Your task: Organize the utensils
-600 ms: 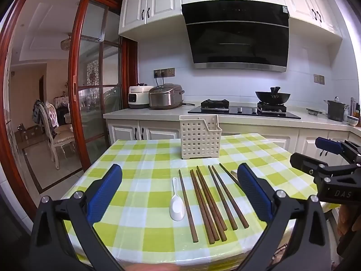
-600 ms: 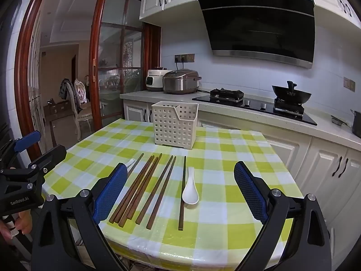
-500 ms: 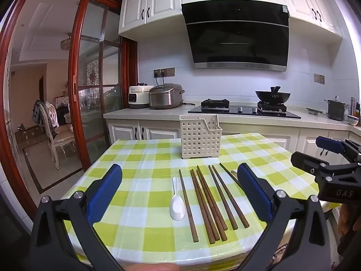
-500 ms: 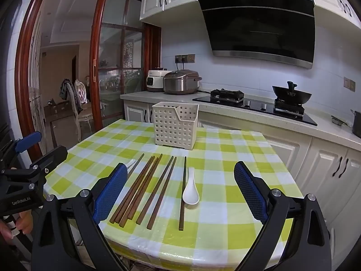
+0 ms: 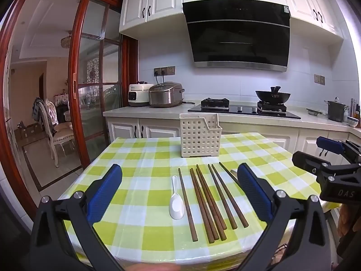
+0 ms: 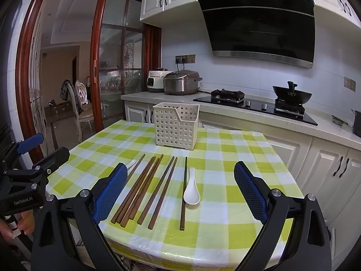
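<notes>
Several brown chopsticks [image 5: 208,199] lie side by side on the green checked tablecloth [image 5: 140,164]; they also show in the right wrist view [image 6: 144,187]. A white spoon [image 5: 176,202] lies beside them, seen too in the right wrist view [image 6: 191,190]. A second white spoon [image 6: 130,164] lies at the far end of the row, partly hidden by a finger. A cream perforated utensil basket [image 5: 199,135] stands upright behind them, also in the right wrist view [image 6: 176,125]. My left gripper [image 5: 180,192] is open and empty above the near table edge. My right gripper [image 6: 179,190] is open and empty likewise.
A kitchen counter [image 5: 248,115] with rice cookers [image 5: 165,94], a hob and a wok [image 5: 273,96] runs behind the table. A glass sliding door [image 5: 94,90] and a chair [image 5: 56,133] are at the left. White base cabinets [image 6: 334,171] are at the right.
</notes>
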A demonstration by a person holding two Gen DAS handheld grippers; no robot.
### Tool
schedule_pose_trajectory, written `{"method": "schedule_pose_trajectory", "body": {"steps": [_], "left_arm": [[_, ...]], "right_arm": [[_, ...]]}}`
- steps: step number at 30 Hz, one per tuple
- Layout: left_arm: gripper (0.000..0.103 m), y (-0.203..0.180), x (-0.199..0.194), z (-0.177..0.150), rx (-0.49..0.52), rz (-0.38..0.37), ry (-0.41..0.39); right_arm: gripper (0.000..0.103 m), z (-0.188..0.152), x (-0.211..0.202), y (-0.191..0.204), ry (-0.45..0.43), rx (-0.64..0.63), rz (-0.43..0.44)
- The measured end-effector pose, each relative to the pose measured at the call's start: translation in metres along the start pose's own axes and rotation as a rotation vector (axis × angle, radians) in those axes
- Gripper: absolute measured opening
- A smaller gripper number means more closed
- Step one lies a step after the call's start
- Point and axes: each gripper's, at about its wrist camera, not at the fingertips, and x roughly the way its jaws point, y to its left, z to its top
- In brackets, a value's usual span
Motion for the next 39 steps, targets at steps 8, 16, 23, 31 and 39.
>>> {"method": "schedule_pose_trajectory", "body": {"steps": [8, 16, 23, 31, 39], "left_arm": [[0.099, 0.001, -0.001, -0.001, -0.002, -0.003, 0.001], [0.099, 0.001, 0.001, -0.001, -0.007, -0.008, -0.004], [0.099, 0.001, 0.000, -0.001, -0.011, -0.009, -0.012], [0.099, 0.001, -0.002, 0.002, -0.012, -0.005, -0.021], [0.099, 0.001, -0.002, 0.002, -0.013, -0.005, -0.023]], "right_arm": [[0.089, 0.002, -0.002, -0.001, -0.006, 0.005, 0.001], [0.089, 0.003, -0.007, -0.002, -0.020, 0.007, 0.013], [0.089, 0.004, -0.009, 0.001, -0.036, -0.003, 0.014], [0.089, 0.004, -0.011, 0.001, -0.051, -0.006, 0.013], [0.089, 0.004, -0.011, 0.002, -0.049, -0.008, 0.015]]}}
